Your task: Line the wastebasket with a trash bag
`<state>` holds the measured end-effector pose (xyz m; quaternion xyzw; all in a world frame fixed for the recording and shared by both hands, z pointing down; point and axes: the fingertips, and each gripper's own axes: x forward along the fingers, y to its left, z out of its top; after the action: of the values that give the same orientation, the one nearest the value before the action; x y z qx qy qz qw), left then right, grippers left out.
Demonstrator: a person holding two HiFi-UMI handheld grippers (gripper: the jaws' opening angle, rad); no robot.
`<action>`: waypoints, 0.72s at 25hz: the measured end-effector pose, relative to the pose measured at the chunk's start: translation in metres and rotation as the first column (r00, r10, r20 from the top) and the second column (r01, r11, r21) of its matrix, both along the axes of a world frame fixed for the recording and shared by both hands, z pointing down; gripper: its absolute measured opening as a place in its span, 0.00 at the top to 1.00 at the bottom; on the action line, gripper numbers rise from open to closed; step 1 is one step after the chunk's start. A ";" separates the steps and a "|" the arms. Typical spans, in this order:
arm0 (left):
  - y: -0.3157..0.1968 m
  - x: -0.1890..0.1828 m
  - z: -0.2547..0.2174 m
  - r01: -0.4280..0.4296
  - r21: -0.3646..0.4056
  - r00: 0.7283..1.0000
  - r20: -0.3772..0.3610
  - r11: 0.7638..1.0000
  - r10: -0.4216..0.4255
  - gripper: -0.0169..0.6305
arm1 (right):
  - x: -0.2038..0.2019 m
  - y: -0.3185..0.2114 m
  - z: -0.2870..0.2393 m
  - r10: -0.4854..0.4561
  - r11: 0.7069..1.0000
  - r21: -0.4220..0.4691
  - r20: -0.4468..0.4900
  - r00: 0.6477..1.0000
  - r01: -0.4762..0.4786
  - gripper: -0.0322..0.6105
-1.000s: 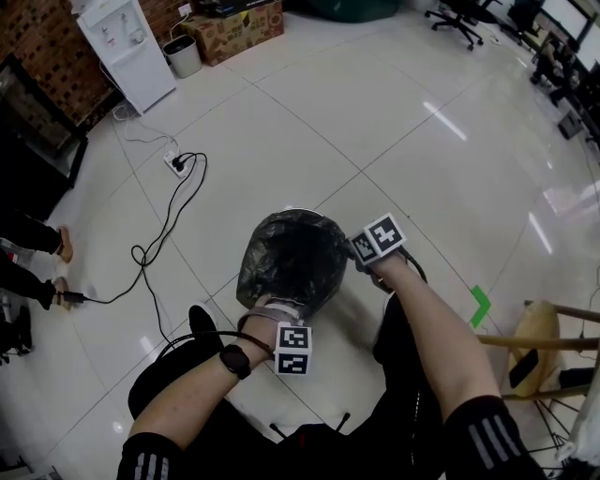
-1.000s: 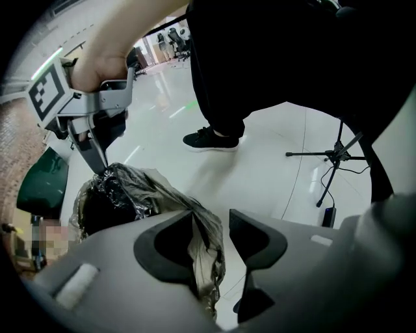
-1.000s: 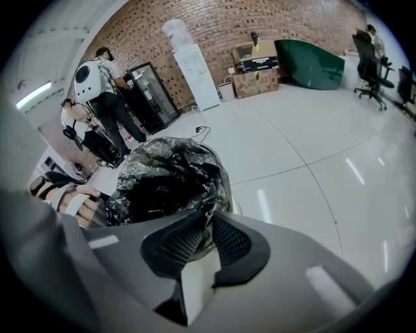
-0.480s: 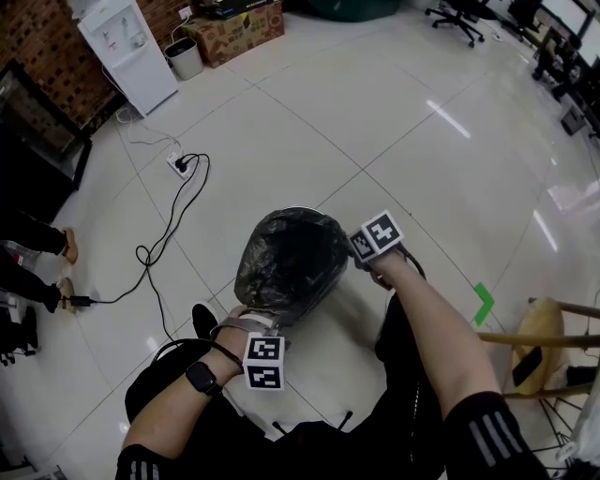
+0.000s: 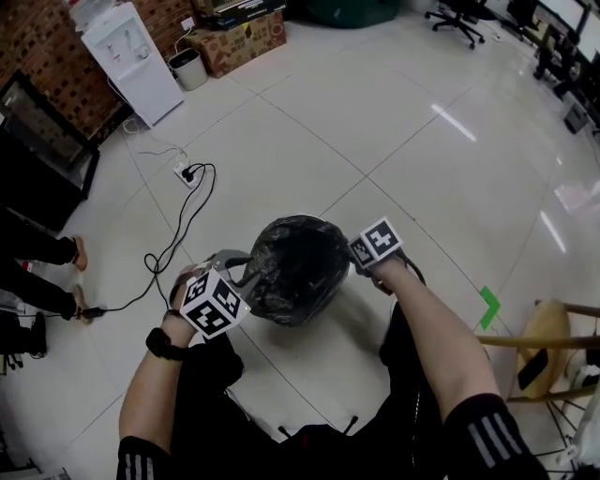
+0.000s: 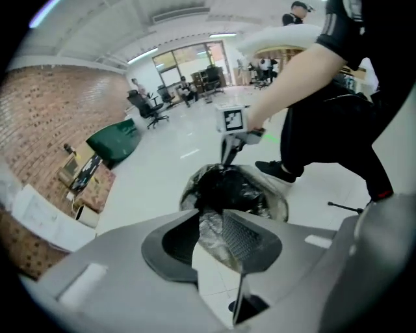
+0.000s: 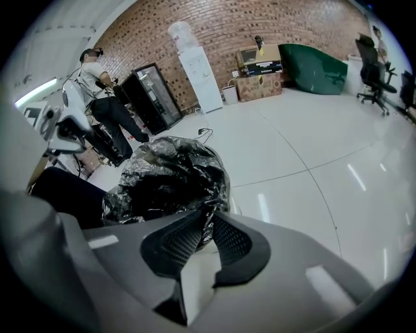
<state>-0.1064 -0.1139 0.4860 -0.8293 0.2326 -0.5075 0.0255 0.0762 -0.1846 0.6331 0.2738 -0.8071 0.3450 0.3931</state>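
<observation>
Twice pinching the trash bag (image 5: 295,267), once per tool. Crouching close over it, both forearms reaching down, a watch (image 5: 161,344) riding on the left wrist.

Holding the left tool (image 6: 209,220) at the bag's left edge, its marker cube (image 5: 211,305) turned upward. Having just been closing its jaws; now clamping a crinkled grey strip of film between the pads. Stretching that strip taut from the bag's mouth toward the tool.

Keeping the right tool (image 7: 208,224) at the bag's right edge, jaws nearly together and nipping a fold of black film where it is rising off the rim. Showing that tool's marker cube (image 5: 378,242) just beside the bag.

Finding the bag standing on the white tiled floor (image 5: 422,141) between the two tools, mouth gaping open and dark inside, film bunching and wrinkling down the outside. Draping over the wastebasket so fully that the basket's own wall cannot be made out.

Noting a green tape mark (image 5: 486,305) on the tiles to the right, near a wooden stool (image 5: 553,337). Tracing a black cable (image 5: 173,239) looping left toward a power strip (image 5: 185,172).

Spotting, farther off, a bystander's feet (image 5: 75,253) at the left edge, a white water dispenser (image 5: 131,61) against the brick wall, a small bin (image 5: 187,66) beside it, a cardboard box (image 5: 239,33), and office chairs (image 5: 459,19) well apart at the far right.
</observation>
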 end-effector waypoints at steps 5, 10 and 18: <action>-0.069 -0.019 0.023 0.129 -0.085 0.988 -0.071 0.988 -0.135 0.81 | -0.002 -0.001 0.000 -0.009 1.000 0.012 -0.007 1.000 0.009 0.85; -0.103 -0.009 0.062 0.186 -0.210 0.971 -0.107 0.960 -0.212 0.81 | -0.002 -0.002 0.000 -0.023 1.000 0.017 -0.024 0.999 0.023 0.85; -0.128 -0.001 0.121 0.209 -0.312 0.967 -0.073 0.927 -0.242 0.95 | 0.001 -0.002 0.001 -0.017 0.999 0.027 -0.021 1.000 0.017 0.84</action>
<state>-0.1078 -0.2415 0.6068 -0.8179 0.2471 -0.4900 -0.1730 0.0772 -0.1865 0.6344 0.2757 -0.8099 0.3280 0.4007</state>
